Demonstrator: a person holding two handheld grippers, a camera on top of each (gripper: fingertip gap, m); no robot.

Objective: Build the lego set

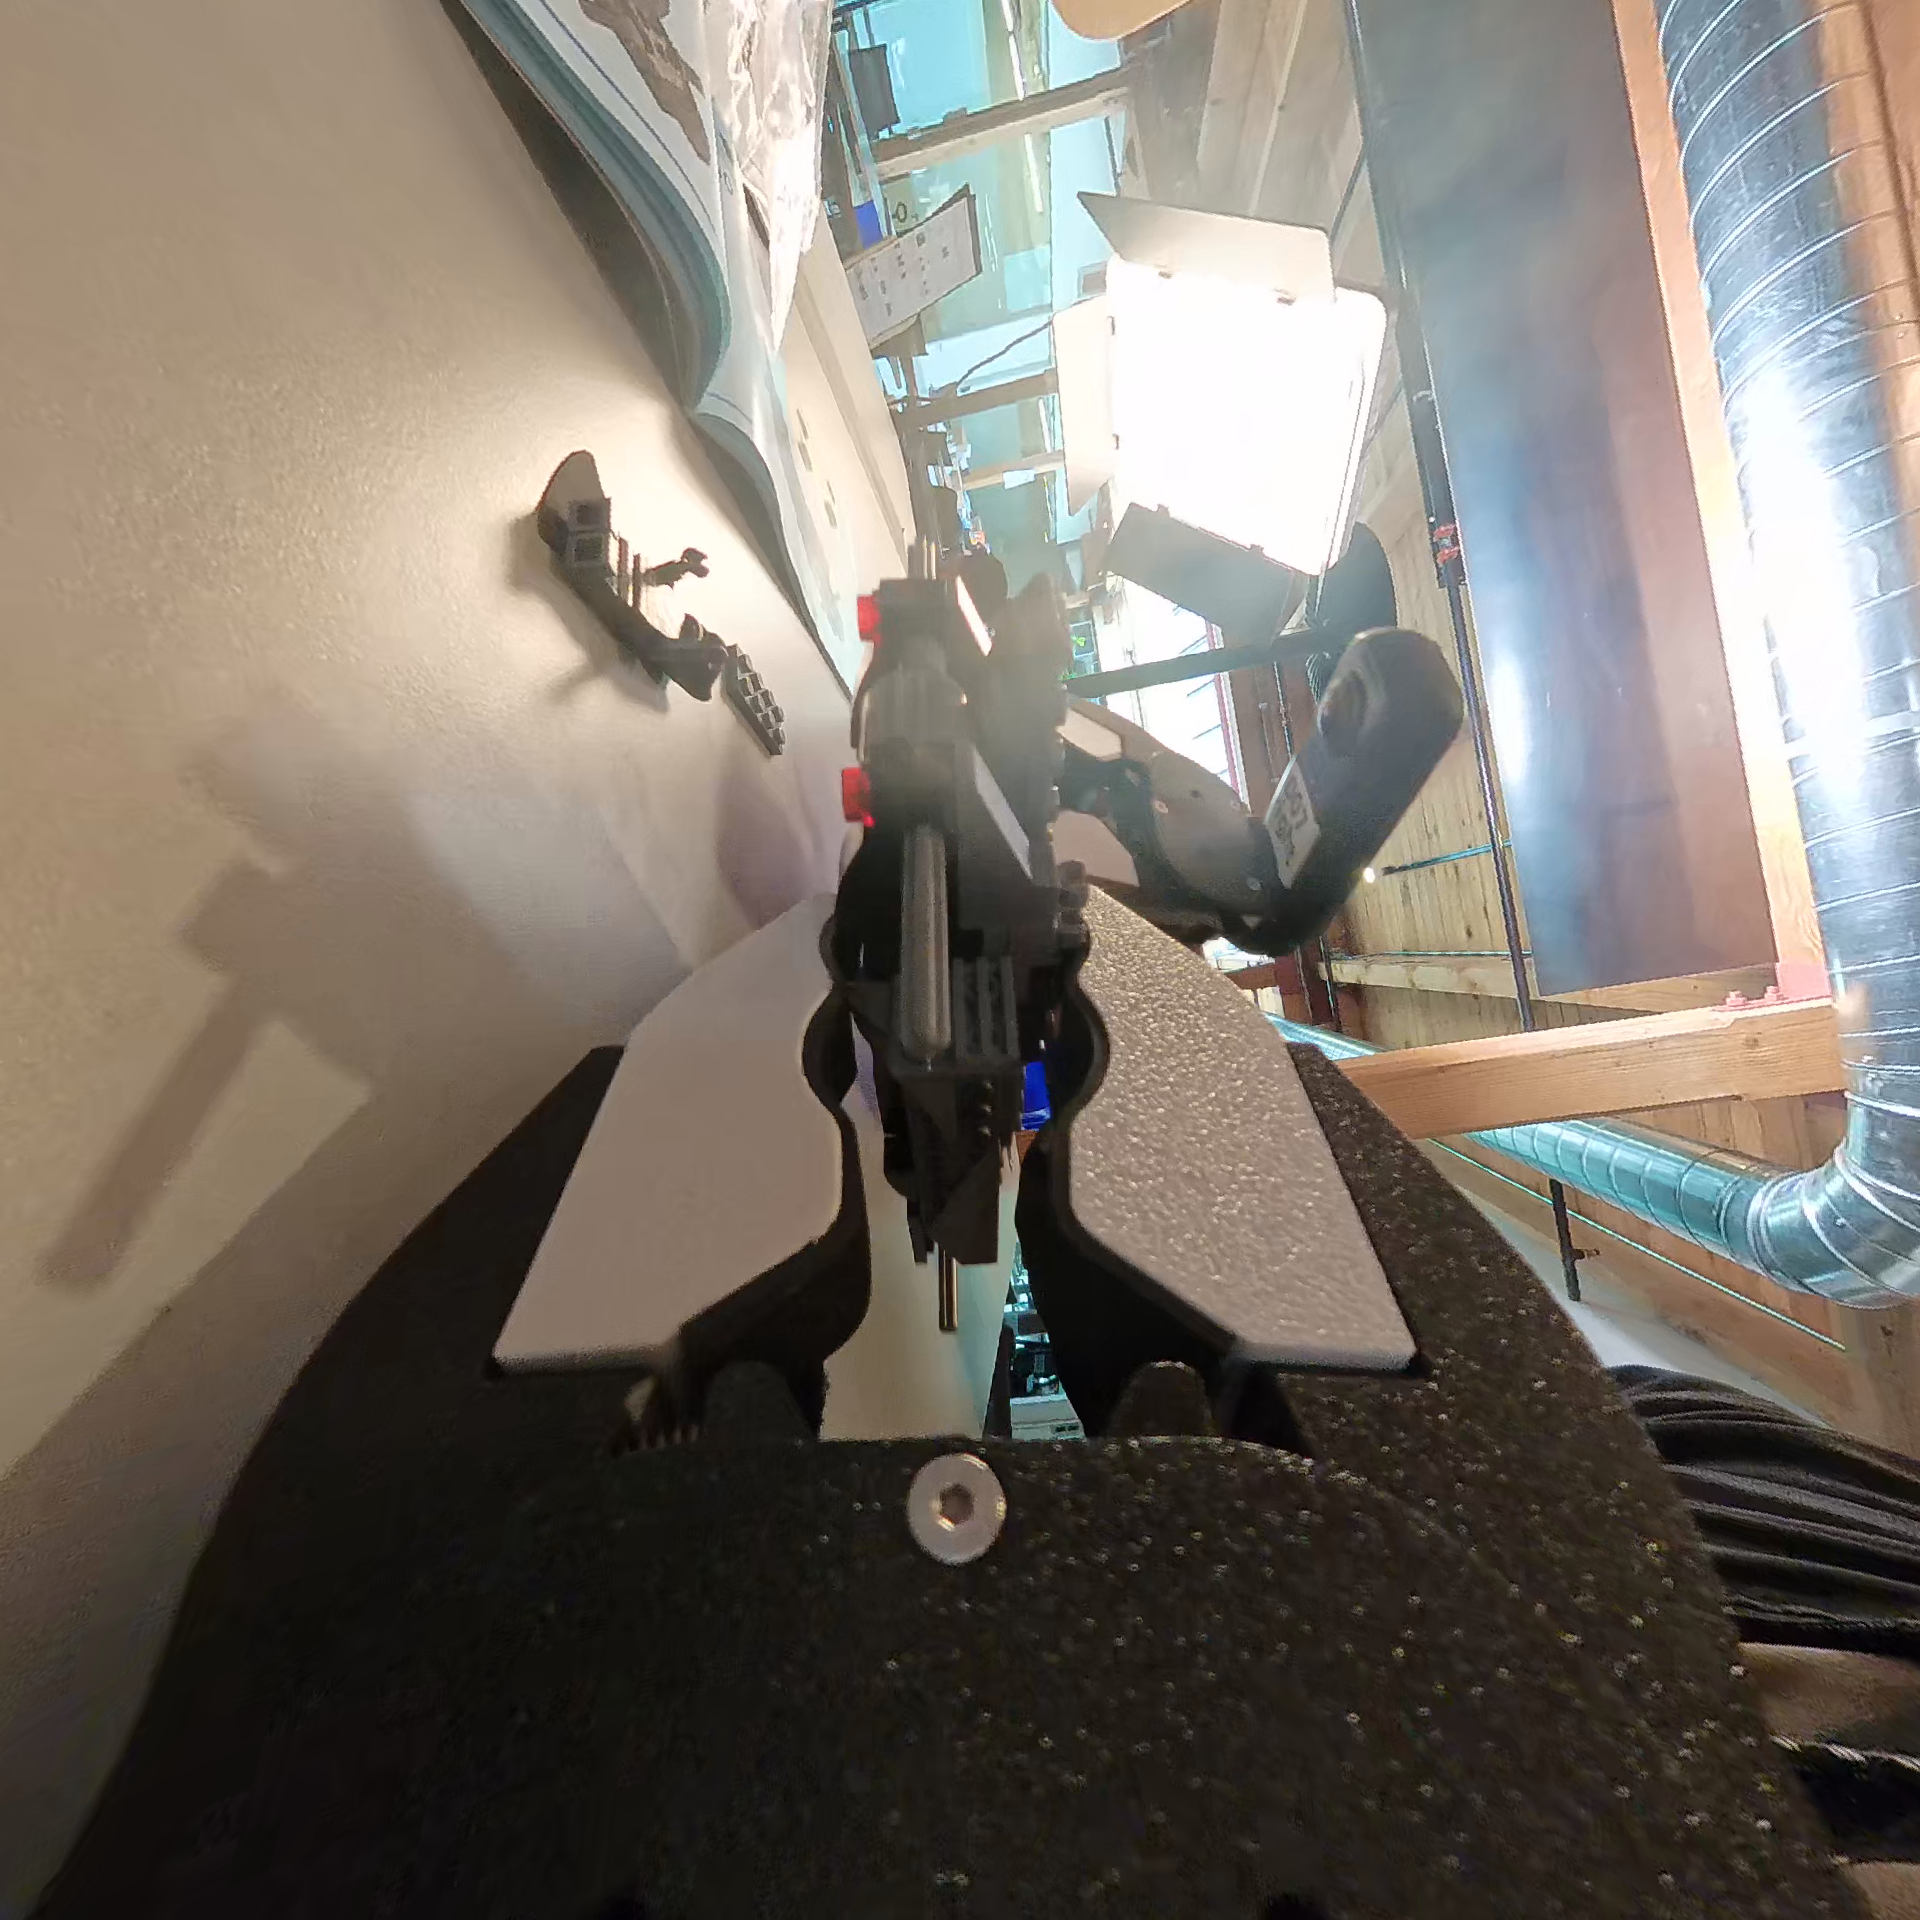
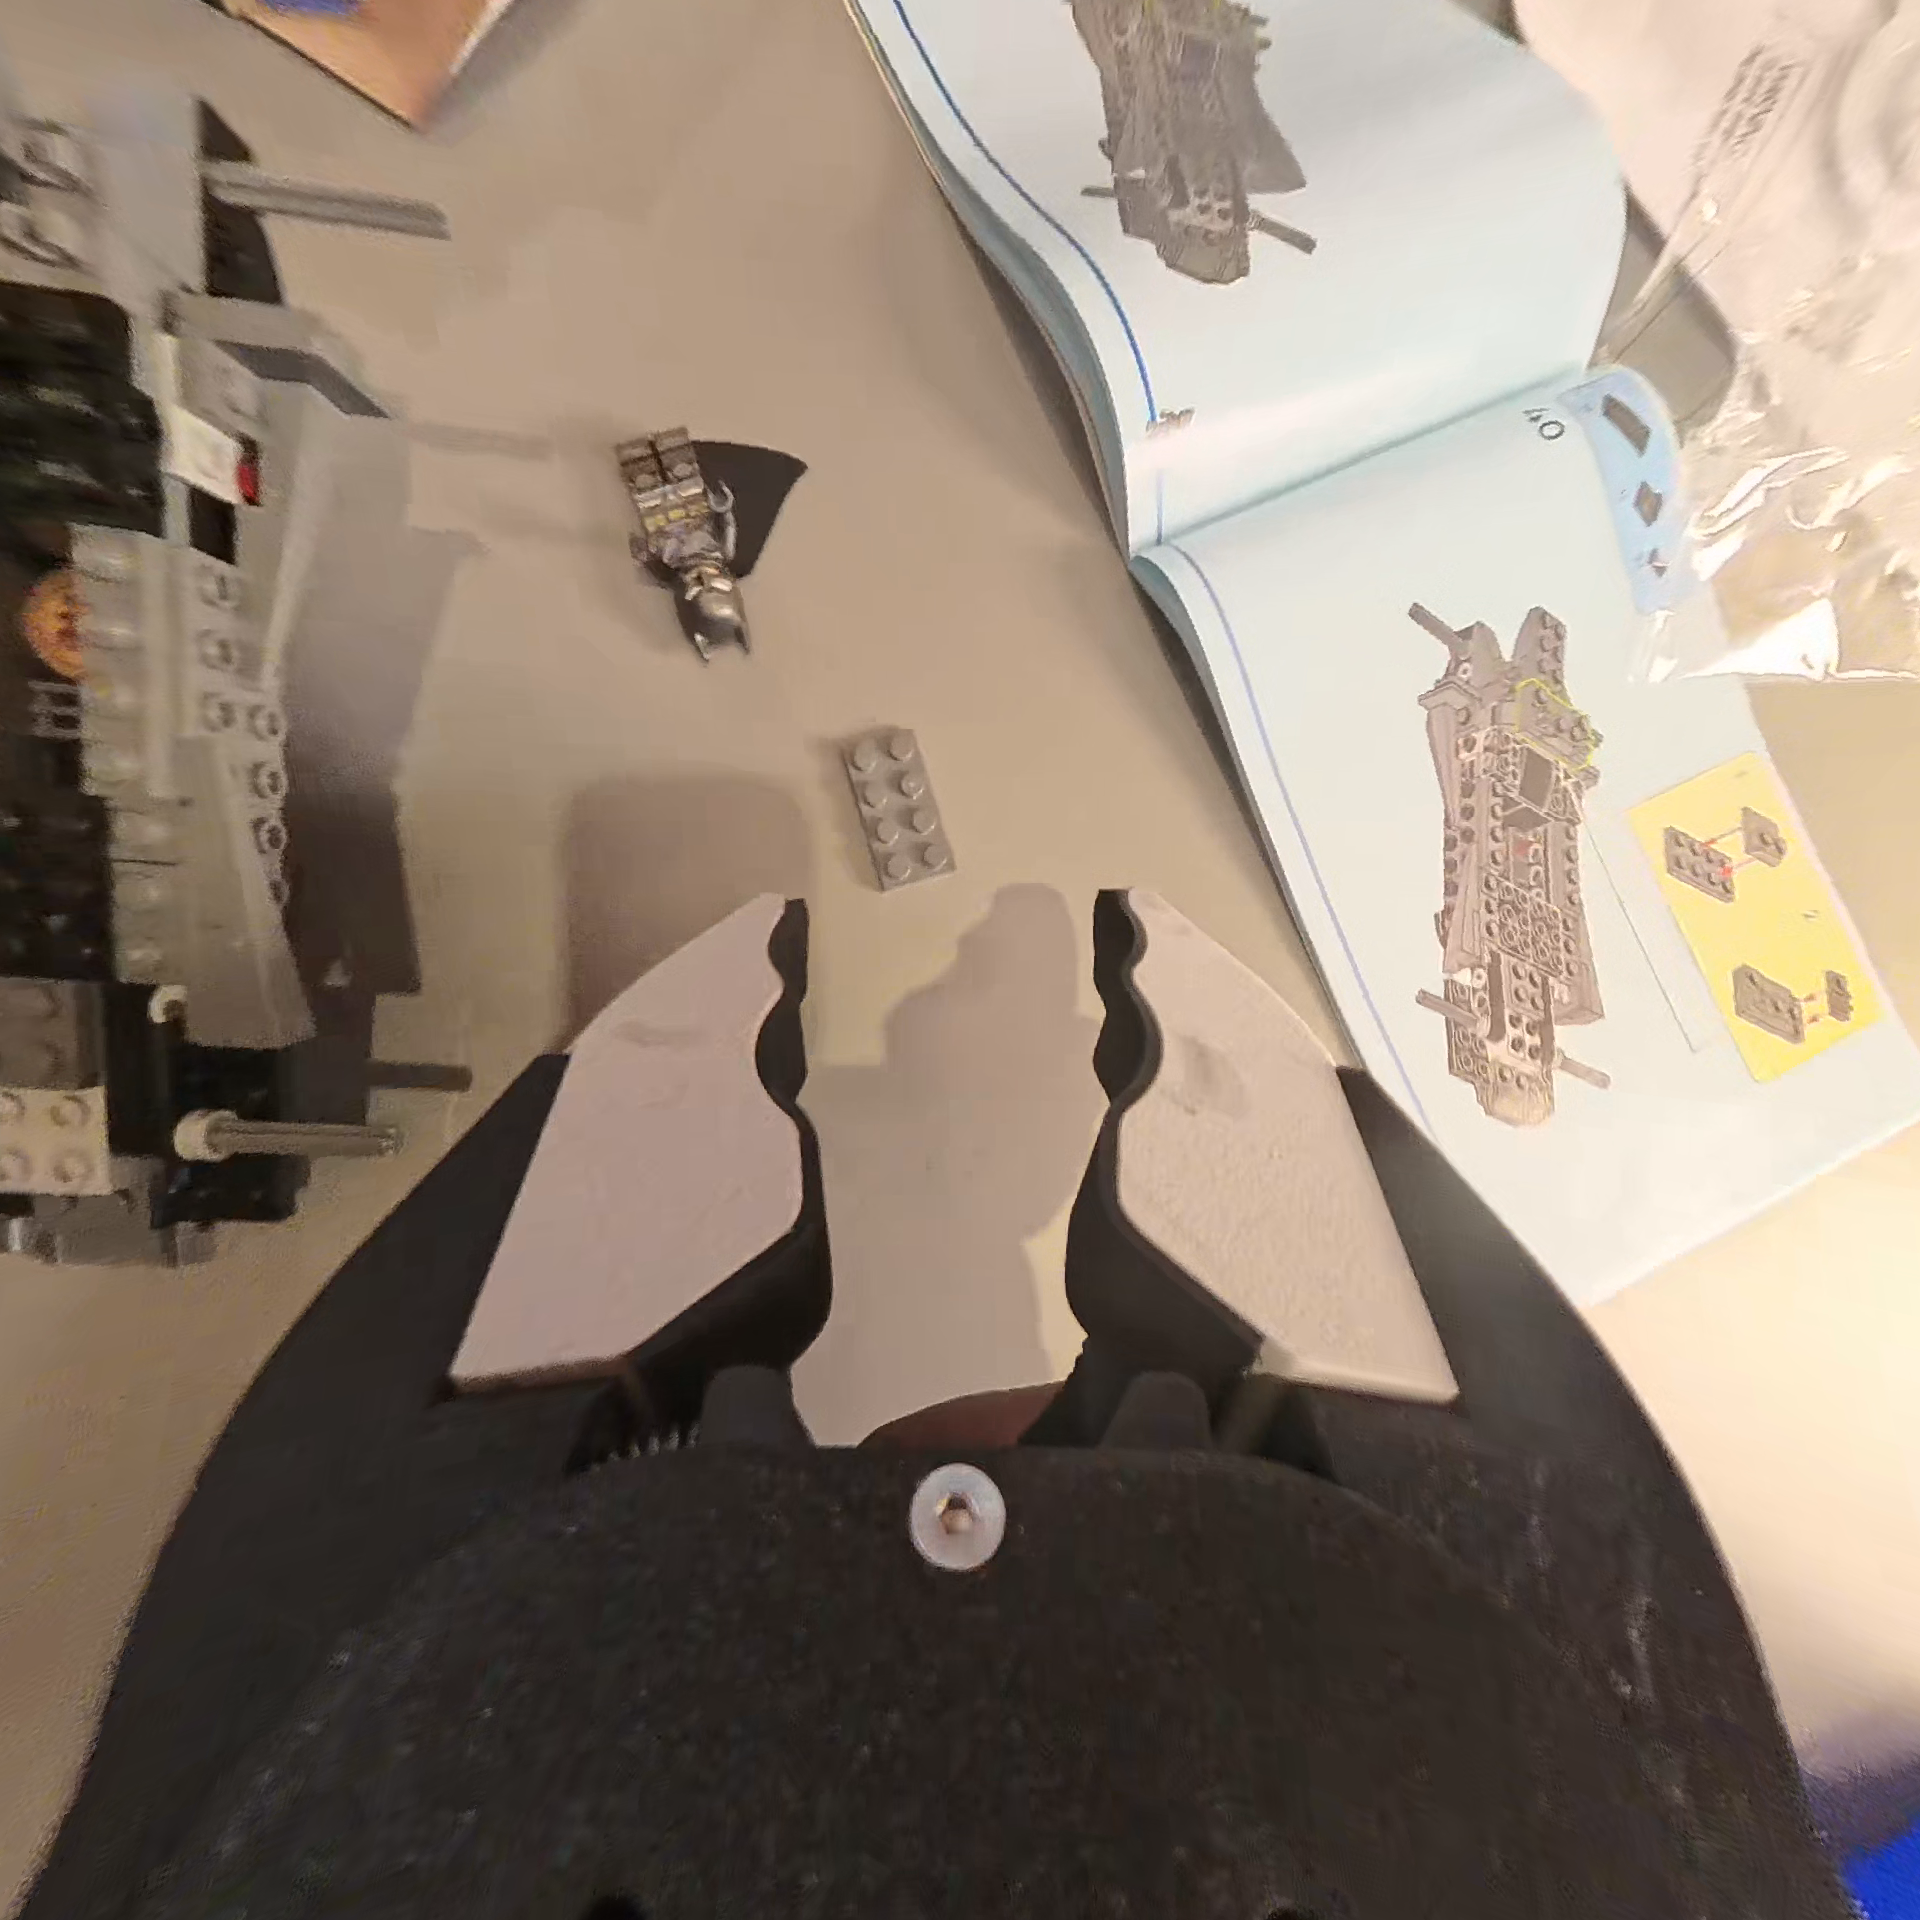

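My left gripper point(image 1: 956, 935) is shut on a black and grey brick-built model point(image 1: 935, 790) with small red pieces, and holds it above the pale table point(image 1: 260, 416). The same model shows at the left edge of the right wrist view point(image 2: 177, 644). My right gripper point(image 2: 951, 914) is open and empty, just above the table point(image 2: 935, 1143). A flat grey two-by-four plate point(image 2: 899, 810) lies just beyond its fingertips. A dark minifigure with a black cape point(image 2: 691, 540) lies farther off. Both also show in the left wrist view, the plate point(image 1: 753, 707) and the minifigure point(image 1: 623, 592).
An open instruction booklet point(image 2: 1351, 623) lies to the right of the plate, with a clear plastic bag point(image 2: 1787, 312) on its far corner. The booklet point(image 1: 665, 208) also shows in the left wrist view, along with a bright studio light point(image 1: 1226, 416) and a metal duct point(image 1: 1818, 623). The minifigure point(image 1: 623, 592) lies around 8 centimeters away from my left fingertips. It turns up in the right wrist view point(image 2: 658, 505) as well.
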